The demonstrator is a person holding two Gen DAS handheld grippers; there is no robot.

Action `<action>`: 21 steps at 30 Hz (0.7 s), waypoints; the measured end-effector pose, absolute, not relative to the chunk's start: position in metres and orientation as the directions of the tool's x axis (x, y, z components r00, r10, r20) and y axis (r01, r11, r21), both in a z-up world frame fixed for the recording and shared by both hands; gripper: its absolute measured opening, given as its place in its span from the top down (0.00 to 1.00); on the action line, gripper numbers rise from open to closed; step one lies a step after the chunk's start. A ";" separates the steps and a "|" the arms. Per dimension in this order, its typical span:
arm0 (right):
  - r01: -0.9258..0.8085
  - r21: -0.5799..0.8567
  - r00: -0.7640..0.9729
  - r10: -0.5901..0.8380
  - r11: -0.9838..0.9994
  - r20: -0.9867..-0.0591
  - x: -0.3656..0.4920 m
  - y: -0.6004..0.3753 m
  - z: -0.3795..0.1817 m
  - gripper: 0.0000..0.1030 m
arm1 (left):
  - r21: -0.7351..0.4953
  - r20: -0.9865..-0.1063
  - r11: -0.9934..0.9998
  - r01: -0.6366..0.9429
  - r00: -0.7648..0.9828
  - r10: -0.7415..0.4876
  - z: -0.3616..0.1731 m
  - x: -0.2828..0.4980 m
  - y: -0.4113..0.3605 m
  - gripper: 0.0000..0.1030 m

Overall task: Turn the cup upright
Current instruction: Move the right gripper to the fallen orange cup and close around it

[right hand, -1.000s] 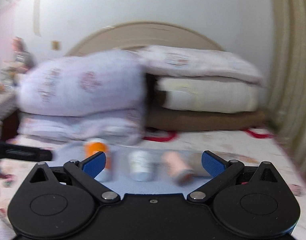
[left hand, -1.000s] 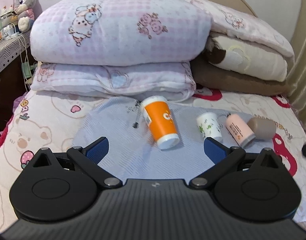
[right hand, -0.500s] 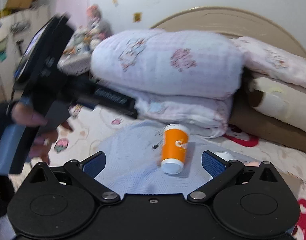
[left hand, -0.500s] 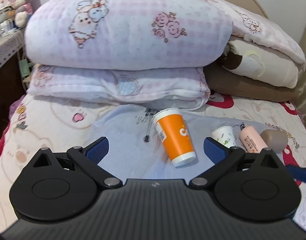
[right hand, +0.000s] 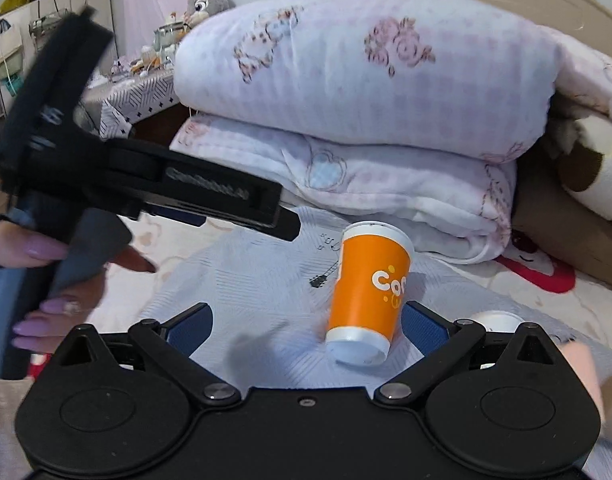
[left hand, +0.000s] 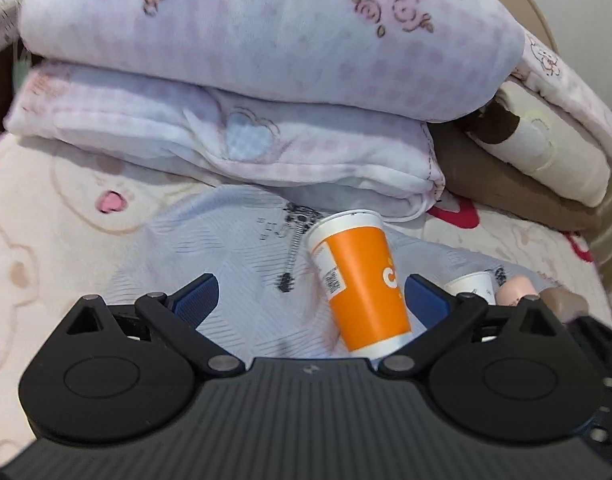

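Here the orange cup (right hand: 370, 292) lay on its side on the pale blue cloth (right hand: 245, 280), right of centre in the right wrist view, its white base toward the camera and its open rim toward the folded quilts (right hand: 366, 92) in the upper half of the frame. My right gripper (right hand: 306, 320) was spread wide and held nothing; the cup's base sat just inside its right pad. My left gripper (left hand: 310, 296) was likewise released and empty, with the cup (left hand: 360, 284) low and right of centre between its pads, tilted leftward at the rim. A small white cup (left hand: 472, 286) and a pink bottle (left hand: 516, 290) lay at the lower right. I judged the cup to be light, thin-walled paper, easily crushed and prone to roll on soft bedding, so I would grip gently across the mid-body, near the stiffer base.
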State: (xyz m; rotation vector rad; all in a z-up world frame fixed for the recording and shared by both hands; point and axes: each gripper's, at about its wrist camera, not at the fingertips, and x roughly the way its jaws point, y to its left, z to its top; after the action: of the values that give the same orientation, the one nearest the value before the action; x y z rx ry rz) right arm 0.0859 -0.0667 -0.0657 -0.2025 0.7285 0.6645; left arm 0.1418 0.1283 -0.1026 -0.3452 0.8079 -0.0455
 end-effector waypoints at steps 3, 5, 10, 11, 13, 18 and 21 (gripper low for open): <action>-0.611 0.064 0.537 0.473 0.789 -0.699 0.110 -0.060 -0.089 0.08 | -0.373 -0.705 0.921 -0.114 0.680 -0.202 -0.123 0.155 0.133 0.05; -0.580 0.100 0.519 0.462 0.808 -0.719 0.127 -0.060 -0.105 0.12 | -0.408 -0.700 0.905 -0.117 0.676 -0.228 -0.134 0.161 0.136 0.05; -0.527 0.160 0.481 0.448 0.835 -0.754 0.154 -0.061 -0.133 0.14 | -0.447 -0.692 0.888 -0.108 0.671 -0.267 -0.150 0.171 0.132 0.05; -0.519 0.167 0.477 0.446 0.838 -0.757 0.158 -0.062 -0.137 0.14 | -0.439 -0.696 0.892 -0.106 0.668 -0.263 -0.151 0.172 0.130 0.06; -0.513 0.164 0.481 0.440 0.843 -0.758 0.164 -0.063 -0.142 0.16 | -0.430 -0.706 0.897 -0.101 0.656 -0.265 -0.155 0.174 0.126 0.06; -0.518 0.151 0.479 0.432 0.842 -0.764 0.174 -0.063 -0.150 0.16 | -0.446 -0.703 0.888 -0.112 0.659 -0.270 -0.156 0.175 0.128 0.10; -0.519 0.155 0.473 0.433 0.841 -0.767 0.180 -0.062 -0.154 0.16 | -0.456 -0.696 0.882 -0.122 0.667 -0.268 -0.156 0.175 0.131 0.10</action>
State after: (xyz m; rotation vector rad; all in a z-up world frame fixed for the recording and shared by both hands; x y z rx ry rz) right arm 0.1801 -0.0622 -0.1535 -0.1047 0.9073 0.5838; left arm 0.1752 0.1310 -0.1555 -0.4995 0.8460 -0.0863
